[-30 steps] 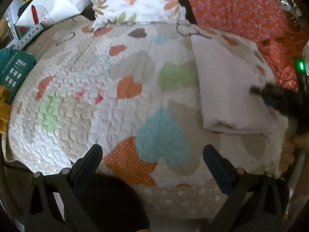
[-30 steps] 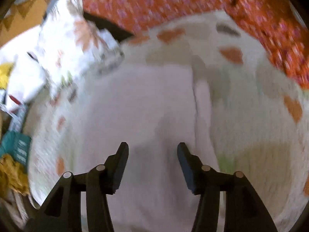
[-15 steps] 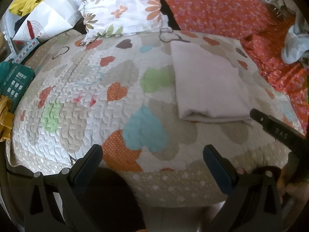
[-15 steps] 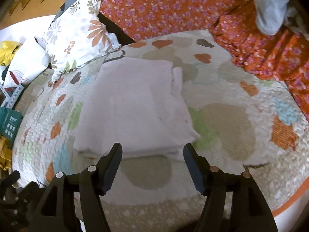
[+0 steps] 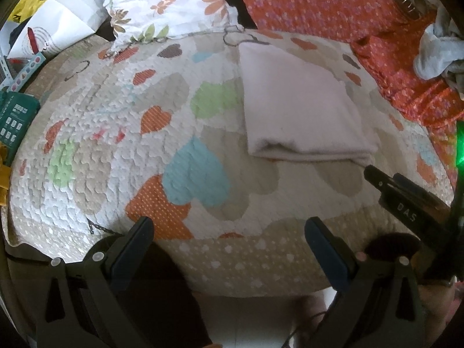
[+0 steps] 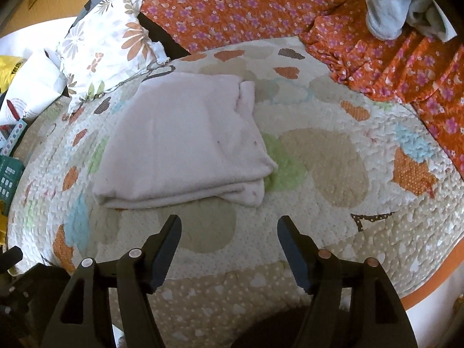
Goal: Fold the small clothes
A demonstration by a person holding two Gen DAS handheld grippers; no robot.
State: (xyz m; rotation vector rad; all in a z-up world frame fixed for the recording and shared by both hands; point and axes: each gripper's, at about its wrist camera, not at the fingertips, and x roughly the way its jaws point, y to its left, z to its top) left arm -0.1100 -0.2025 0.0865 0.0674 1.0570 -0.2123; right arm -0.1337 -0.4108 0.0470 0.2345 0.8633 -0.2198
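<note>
Setting: We work over a bed covered by a quilt printed with coloured hearts; a floral pillow and an orange flowered sheet lie at its far side.
Right claw: Our right claw hangs over the near part of the quilt, its jaws opening, nothing between them.
Left claw: Our left claw is spread wide and empty, hovering at the quilt's near edge.
Garment: The pale pink garment lies folded in a neat rectangle on the quilt, just beyond the right claw and apart from both claws. Layered edges show along its near side.
Step in hand: We judge this piece finished and let go; both claws sit clear of it.
Waiting pile: A heap of grey clothes rests on the orange sheet at the far right.
Next move: It likely calls for reaching well past the folded garment to that heap, pinching one piece and bringing it to the open quilt without disturbing the fold.
</note>
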